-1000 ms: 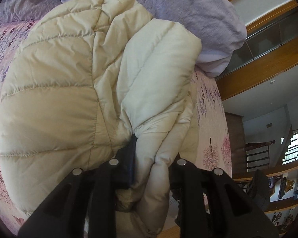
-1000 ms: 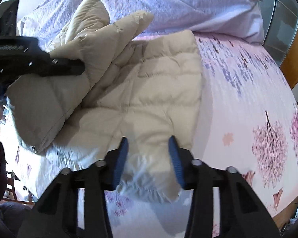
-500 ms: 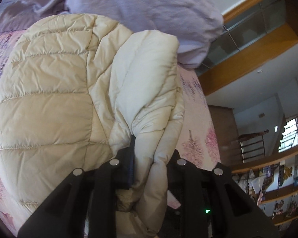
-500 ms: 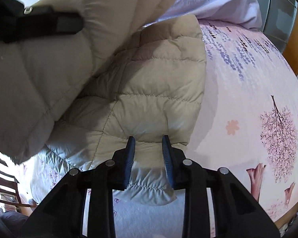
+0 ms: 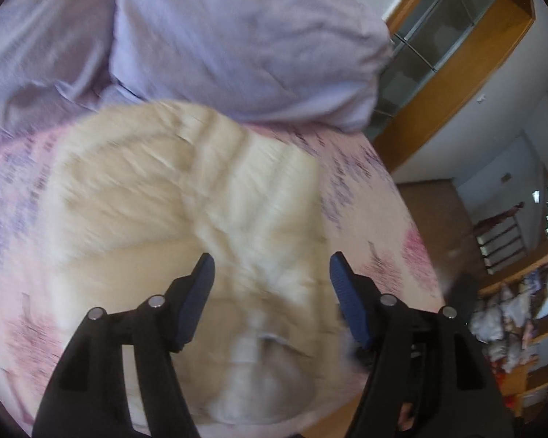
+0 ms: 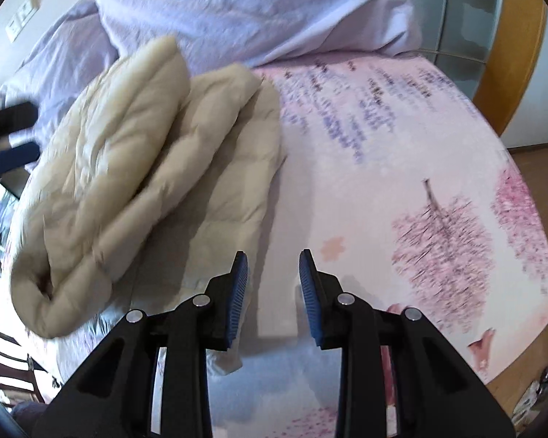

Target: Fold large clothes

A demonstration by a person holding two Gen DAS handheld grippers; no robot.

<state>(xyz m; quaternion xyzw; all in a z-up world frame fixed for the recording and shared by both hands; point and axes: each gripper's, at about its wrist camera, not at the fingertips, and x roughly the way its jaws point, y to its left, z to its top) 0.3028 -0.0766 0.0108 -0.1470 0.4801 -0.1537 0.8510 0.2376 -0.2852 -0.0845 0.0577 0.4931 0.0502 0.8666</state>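
Observation:
A cream quilted puffer jacket [image 5: 186,197] lies on the pink floral bed, folded over itself. In the right wrist view the jacket [image 6: 135,168] lies at the left with its folded part stacked on top. My left gripper [image 5: 272,273] is open and empty just above the jacket's near edge; it also shows at the far left of the right wrist view [image 6: 7,146]. My right gripper [image 6: 273,273] is open and empty, at the jacket's right edge over the bedsheet [image 6: 402,168].
Lavender pillows [image 6: 259,11] and a rumpled lavender duvet [image 5: 36,47] lie at the head of the bed. A wooden and glass headboard [image 5: 453,58] stands behind them. The bed's edge and a wooden floor [image 6: 540,160] are on the right.
My left gripper has let go of the jacket fold and opened wide; the fold now lies on the jacket. My right gripper has opened wider and shifted right, off the jacket's hem.

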